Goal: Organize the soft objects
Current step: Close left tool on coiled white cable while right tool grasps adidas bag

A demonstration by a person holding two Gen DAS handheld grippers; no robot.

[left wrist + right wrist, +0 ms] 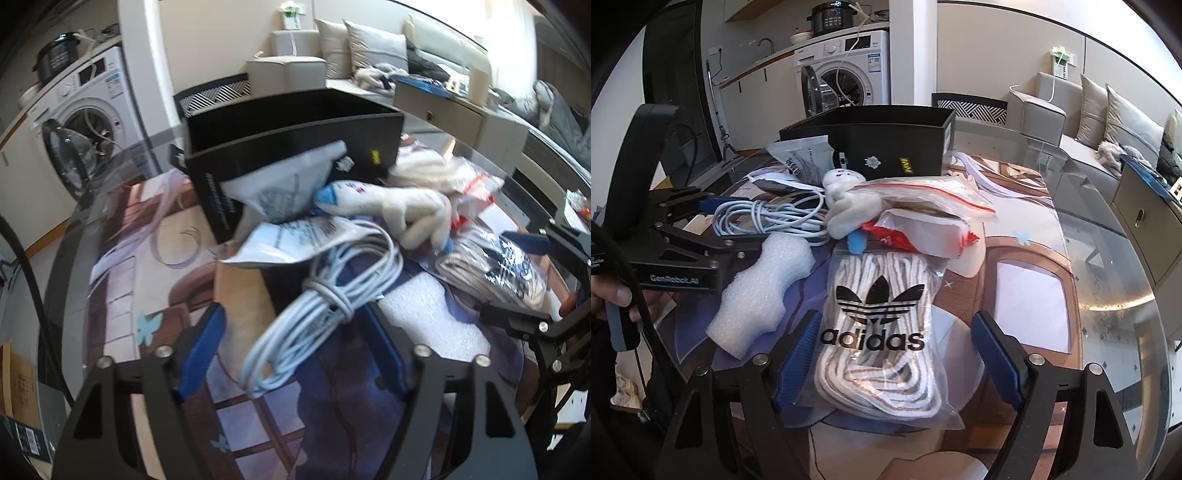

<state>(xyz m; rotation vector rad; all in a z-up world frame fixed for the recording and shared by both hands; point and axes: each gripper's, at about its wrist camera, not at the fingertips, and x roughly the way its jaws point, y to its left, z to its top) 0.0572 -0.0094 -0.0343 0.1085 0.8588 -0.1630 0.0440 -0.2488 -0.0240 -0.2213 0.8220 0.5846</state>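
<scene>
A coiled white cable (pixel 317 306) lies between the blue pads of my left gripper (pixel 295 350); the jaws stand open around it, with a gap on the left side. My right gripper (pixel 897 360) is open astride a clear adidas bag (pixel 879 332) of striped cord, its right pad clear of the bag. A white plush toy (pixel 849 206) with blue tips rests in the pile behind, in front of an open black box (pixel 886 147). A white foam piece (pixel 761 295) sits left of the bag. The left gripper (pixel 727 229) appears at the left edge of the right wrist view.
The things lie on a round glass table (pixel 1108 277) over a printed mat. A zip bag (pixel 923 199), a red-and-white packet (pixel 923 236) and grey pouches (pixel 280 188) crowd the pile. A washing machine (pixel 849 74) and a sofa (pixel 1108 110) stand beyond.
</scene>
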